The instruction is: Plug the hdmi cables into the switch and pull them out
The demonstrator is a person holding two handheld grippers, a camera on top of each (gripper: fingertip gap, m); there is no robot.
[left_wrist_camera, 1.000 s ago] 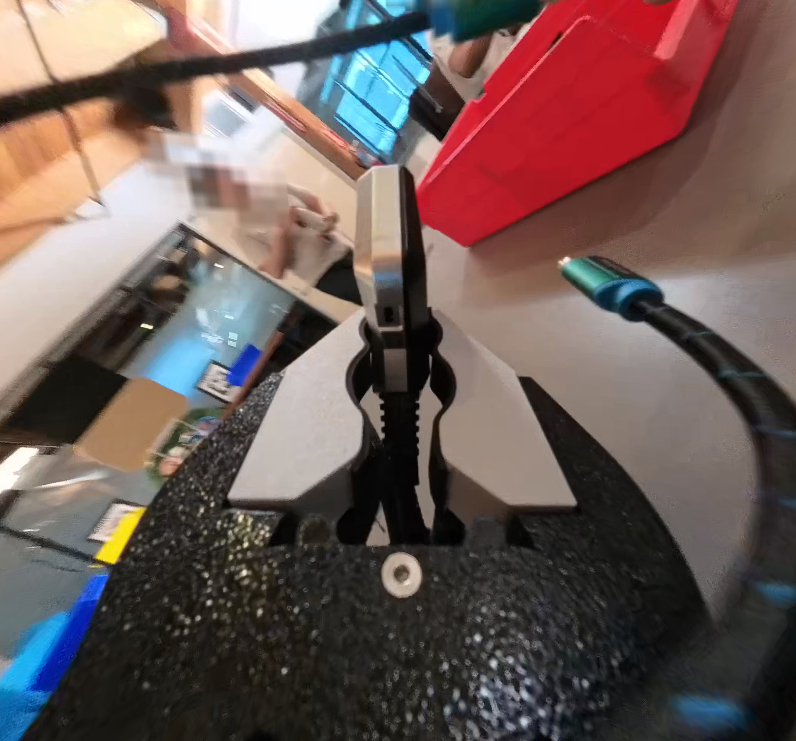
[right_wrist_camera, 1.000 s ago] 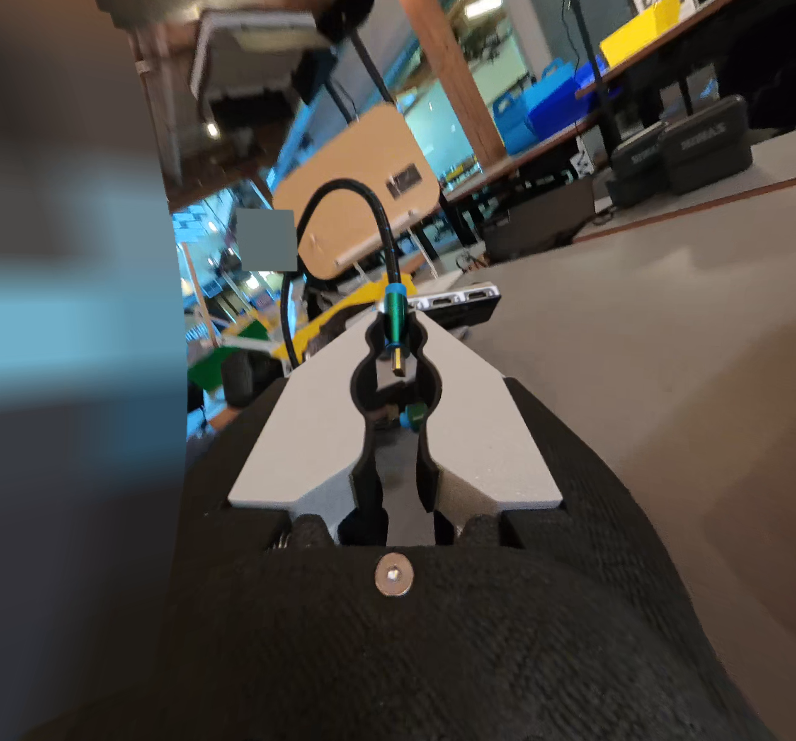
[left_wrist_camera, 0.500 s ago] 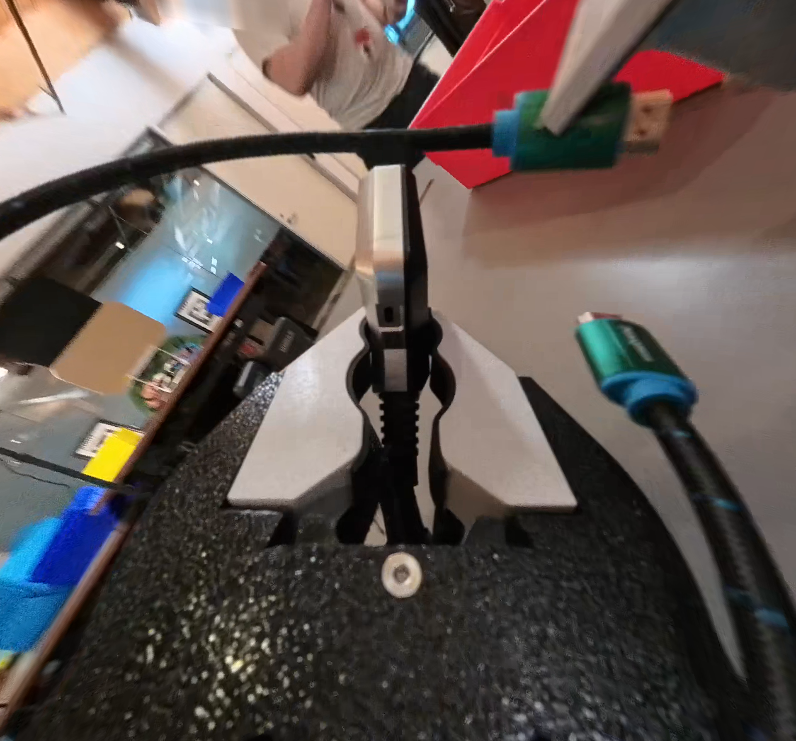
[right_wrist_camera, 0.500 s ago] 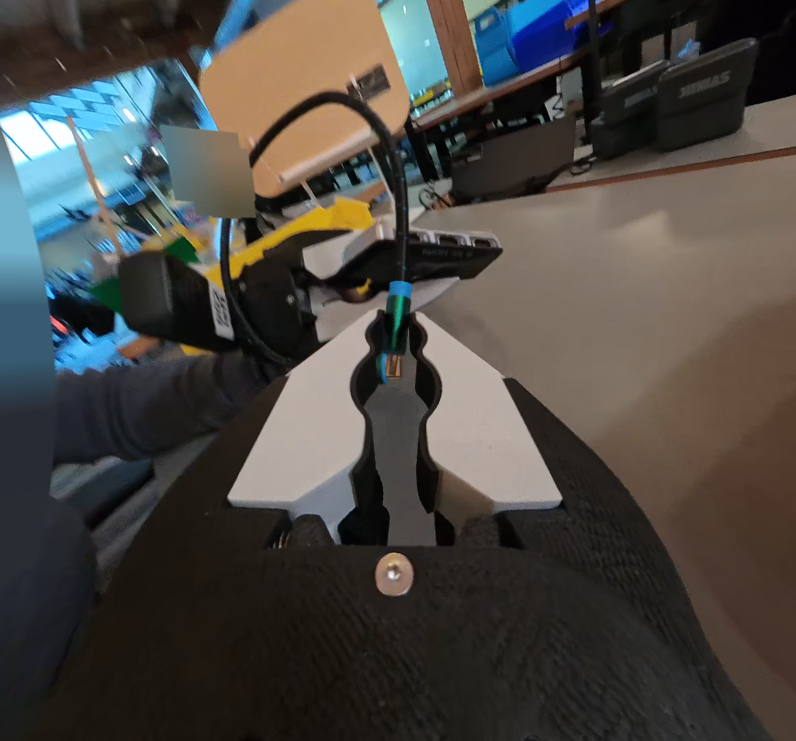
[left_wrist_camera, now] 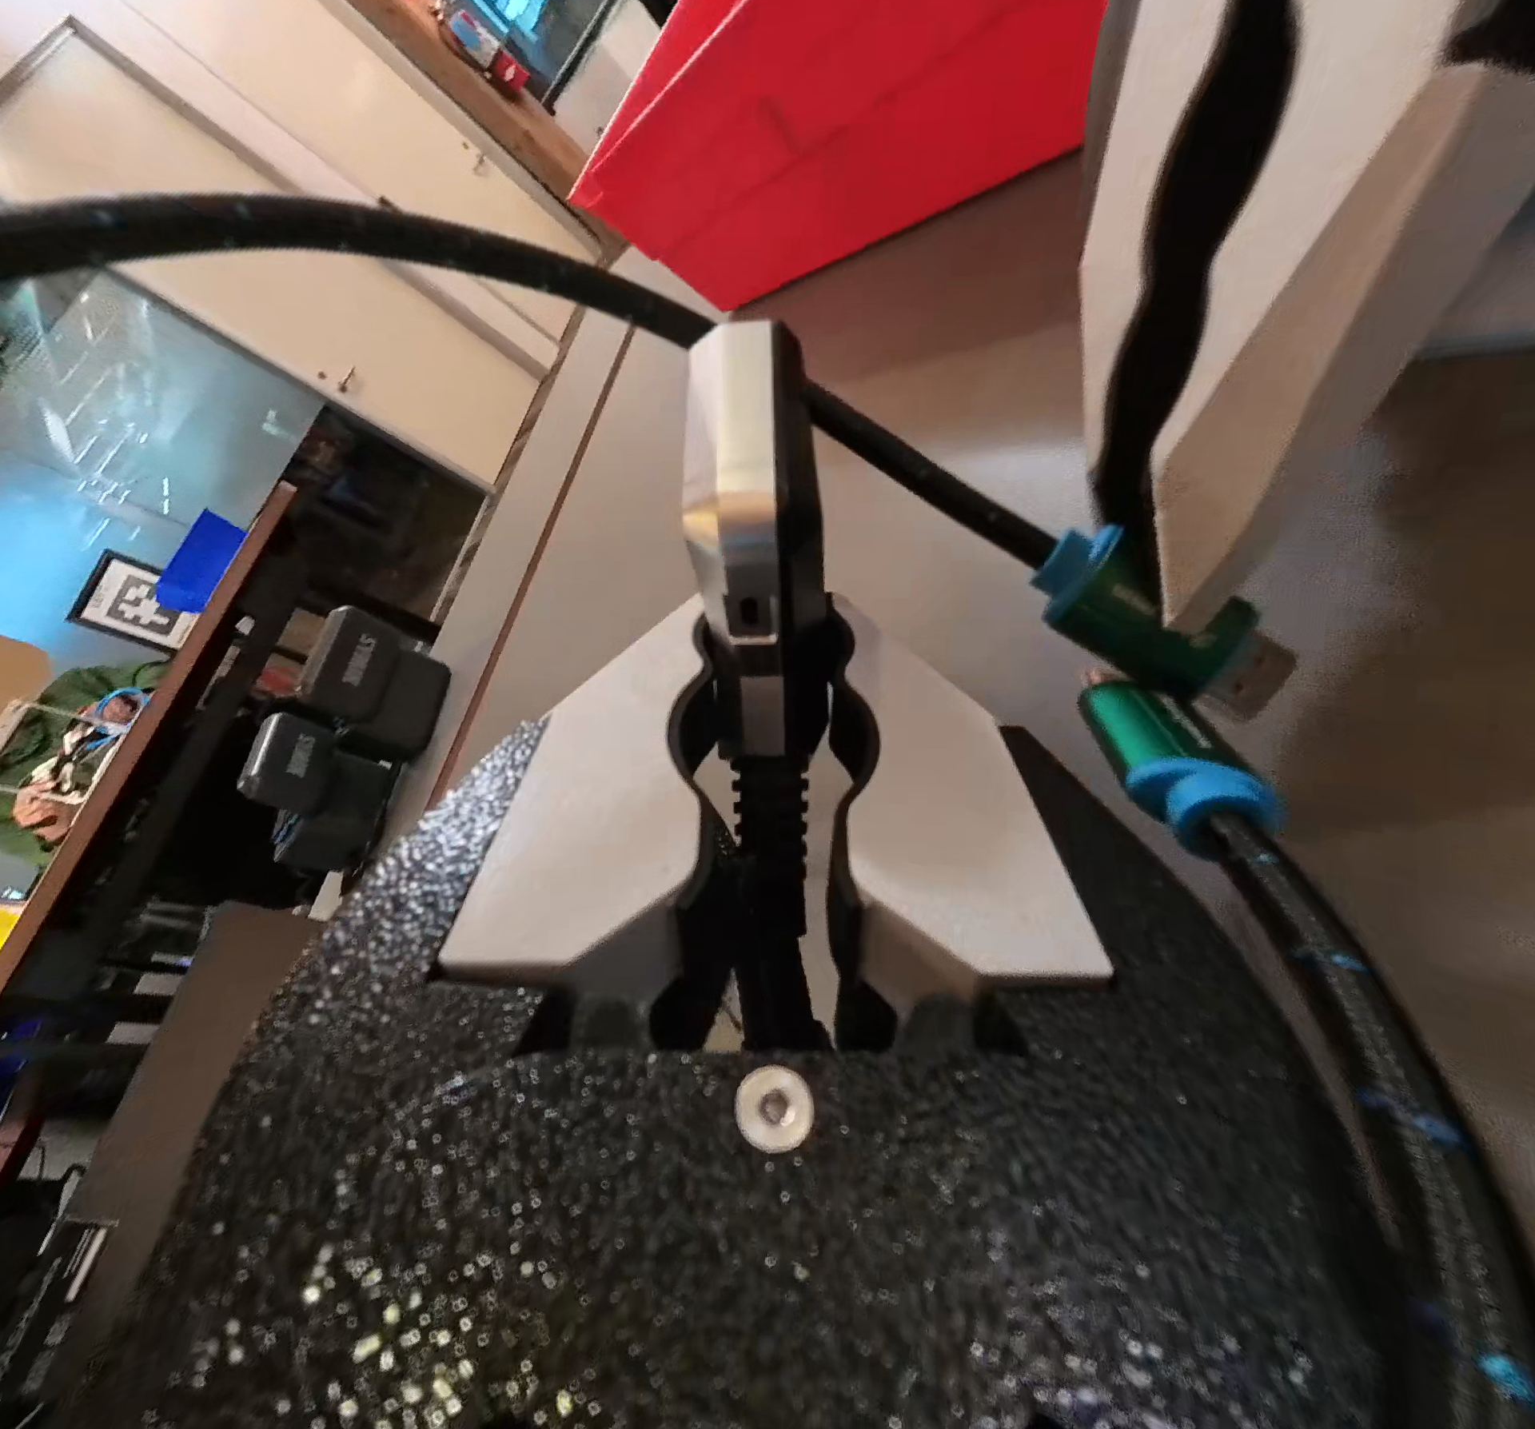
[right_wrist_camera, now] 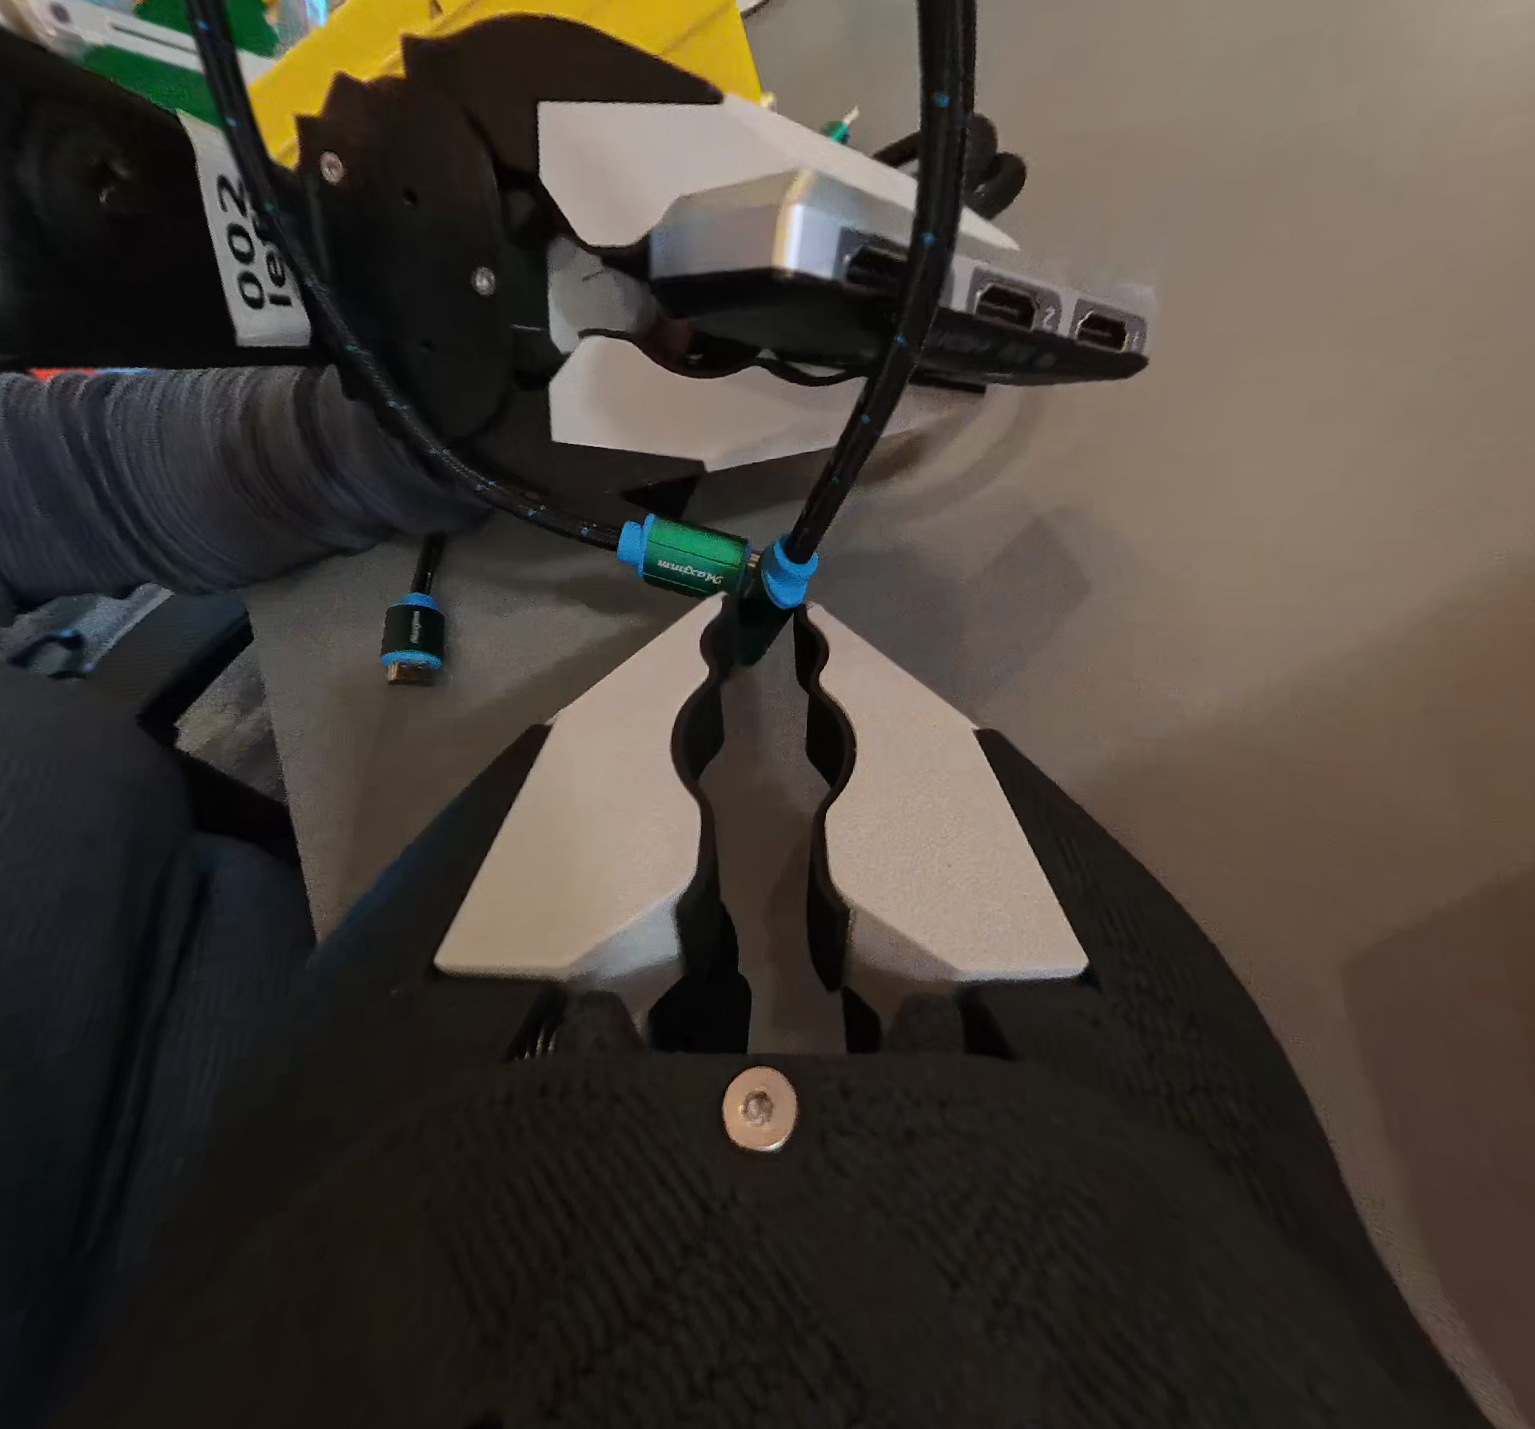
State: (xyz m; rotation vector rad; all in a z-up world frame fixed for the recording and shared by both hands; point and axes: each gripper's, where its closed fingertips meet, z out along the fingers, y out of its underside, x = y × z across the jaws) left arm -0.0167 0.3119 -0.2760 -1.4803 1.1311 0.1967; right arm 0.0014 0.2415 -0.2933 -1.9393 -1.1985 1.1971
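Grey plastic fingers of the right gripper point(right_wrist_camera: 757, 629) are clenched on a green plug point(right_wrist_camera: 757, 633), pinched only at their very tips, with its braided cable point(right_wrist_camera: 930, 226) arching up and away. A second green plug point(right_wrist_camera: 688, 558) lies on the bench point(right_wrist_camera: 1246, 641) just beside those tips, touching or nearly touching the held one; I cannot tell which. A third, darker plug point(right_wrist_camera: 413, 639) rests farther to the left.

The left gripper point(left_wrist_camera: 760, 675) is grasping the switch point(left_wrist_camera: 747, 475), a silver and black slab held on edge above the bench. In the right wrist view the switch's ports point(right_wrist_camera: 1005, 305) face outward, all apparently empty, so I judge that no plugging has happened yet for this cable.

The risks start with that shallow tip grip: the plug could twist or slip once it meets the port's resistance. The held cable crosses in front of the nearest port, so it might snag or drag the loose plug along. The switch is gripped by one end, so pushing a plug in could lever it round in the fingers unless the push runs straight along its length. The plug's orientation also needs checking, since a flipped connector would jam.
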